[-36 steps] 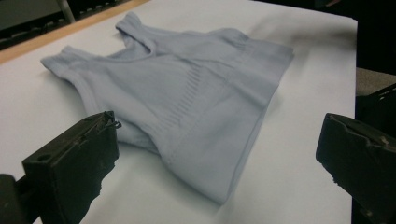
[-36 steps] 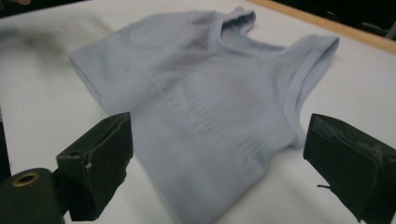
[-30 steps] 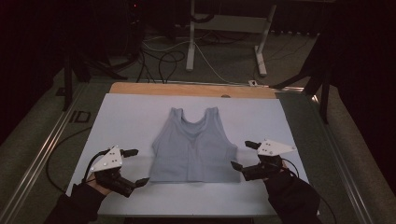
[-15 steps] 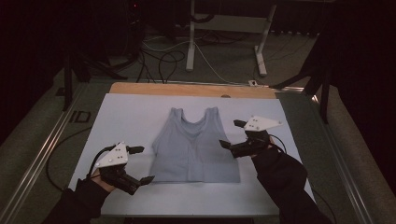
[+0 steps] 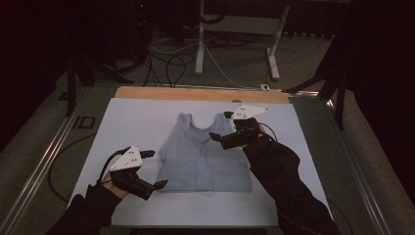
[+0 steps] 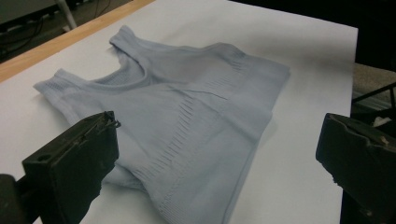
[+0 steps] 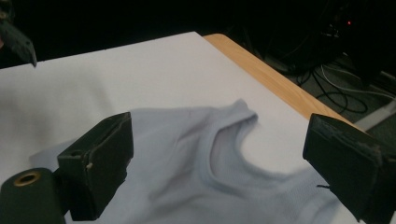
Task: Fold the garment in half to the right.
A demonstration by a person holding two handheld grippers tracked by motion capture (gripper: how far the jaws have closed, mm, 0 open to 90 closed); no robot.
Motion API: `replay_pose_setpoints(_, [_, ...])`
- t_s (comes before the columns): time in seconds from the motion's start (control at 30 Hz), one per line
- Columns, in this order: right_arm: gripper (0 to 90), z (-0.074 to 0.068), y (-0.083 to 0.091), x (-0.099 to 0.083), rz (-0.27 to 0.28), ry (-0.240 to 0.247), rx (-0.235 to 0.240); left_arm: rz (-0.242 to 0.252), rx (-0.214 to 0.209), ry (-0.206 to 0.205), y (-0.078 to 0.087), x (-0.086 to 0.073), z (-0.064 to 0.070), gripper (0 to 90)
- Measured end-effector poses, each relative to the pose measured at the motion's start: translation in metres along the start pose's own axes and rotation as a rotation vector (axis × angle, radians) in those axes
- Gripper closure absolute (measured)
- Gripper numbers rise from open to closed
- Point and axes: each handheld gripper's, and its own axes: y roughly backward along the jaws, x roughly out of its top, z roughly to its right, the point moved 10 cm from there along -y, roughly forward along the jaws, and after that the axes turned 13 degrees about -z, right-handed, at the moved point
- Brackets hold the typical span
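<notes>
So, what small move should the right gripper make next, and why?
Probably lower the right gripper onto the top's near shoulder strap and close. Its jaws stand open just above that strap, and the garment lies flat on the white sheet, ungripped.

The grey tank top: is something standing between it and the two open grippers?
Nothing visible does. The grey tank top lies flat on the white sheet, with the left gripper by its lower corner and the right gripper over its strap.
</notes>
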Motion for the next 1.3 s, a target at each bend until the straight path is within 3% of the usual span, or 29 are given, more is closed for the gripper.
replay_pose_setpoints(0.3, [8.7, 0.003, -0.029, 0.019, -0.004, 0.002, 0.015, -0.038, 0.044, 0.01, -0.007, -0.005, -0.001, 0.5])
replay_pose_setpoints(0.7, [8.7, 0.008, -0.062, 0.036, -0.035, 0.002, 0.022, -0.058, 0.062, 0.031, -0.02, -0.01, -0.001, 0.5])
replay_pose_setpoints(0.9, [8.7, 0.011, -0.091, 0.038, -0.06, -0.029, 0.027, -0.122, 0.094, 0.045, -0.036, -0.022, -0.001, 0.5])
replay_pose_setpoints(1.2, [8.7, 0.016, -0.128, 0.035, -0.117, -0.043, 0.018, -0.202, 0.067, 0.052, -0.05, -0.041, 0.004, 0.6])
replay_pose_setpoints(1.3, [8.7, 0.016, -0.136, 0.035, -0.132, -0.036, 0.021, -0.267, 0.07, 0.064, -0.056, -0.053, 0.004, 0.6])
